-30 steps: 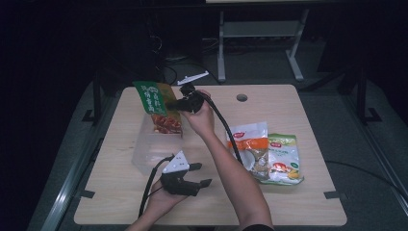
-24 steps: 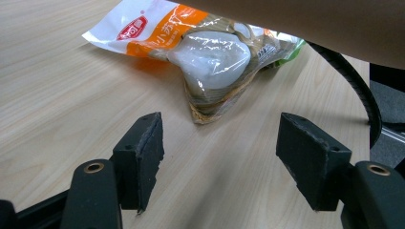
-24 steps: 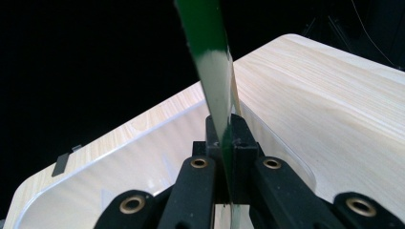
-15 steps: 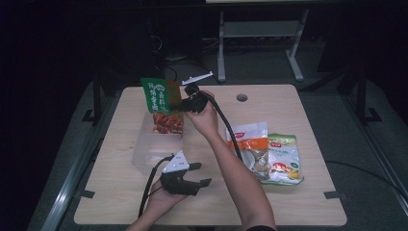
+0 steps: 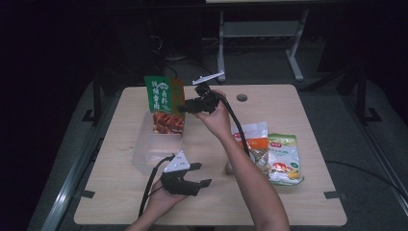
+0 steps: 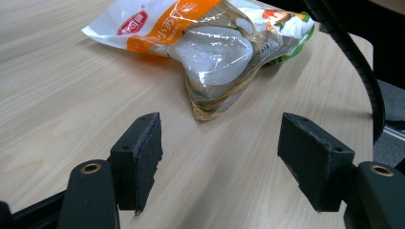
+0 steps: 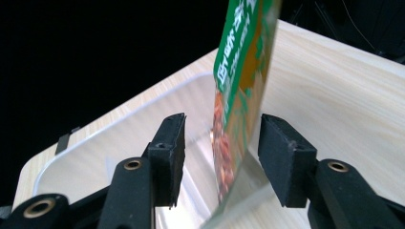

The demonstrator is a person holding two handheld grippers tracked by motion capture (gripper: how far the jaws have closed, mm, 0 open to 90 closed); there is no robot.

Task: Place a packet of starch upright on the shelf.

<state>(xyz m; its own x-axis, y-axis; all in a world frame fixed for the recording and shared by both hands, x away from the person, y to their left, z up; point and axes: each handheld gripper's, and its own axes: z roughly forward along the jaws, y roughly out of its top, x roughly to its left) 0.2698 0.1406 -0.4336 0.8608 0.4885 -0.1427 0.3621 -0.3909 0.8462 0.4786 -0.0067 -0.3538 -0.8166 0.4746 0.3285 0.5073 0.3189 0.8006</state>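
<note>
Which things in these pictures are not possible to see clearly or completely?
- Green snack bag: the right gripper view cuts its top at the upper edge; its print is blurred there.
- Clear container: in the high view the bag hides its far wall.
- Orange packet: the left gripper view cuts its top edge.
- Green-white packet: in the high view its print is too small to read.
- Right tongs: whether a pad touches the bag is unclear.

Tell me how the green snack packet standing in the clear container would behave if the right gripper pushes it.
The green snack packet stands on edge, leaning on the clear container wall, so it would probably tip. It looks thin and probably floppy. The right gripper has open jaws around it.
</note>
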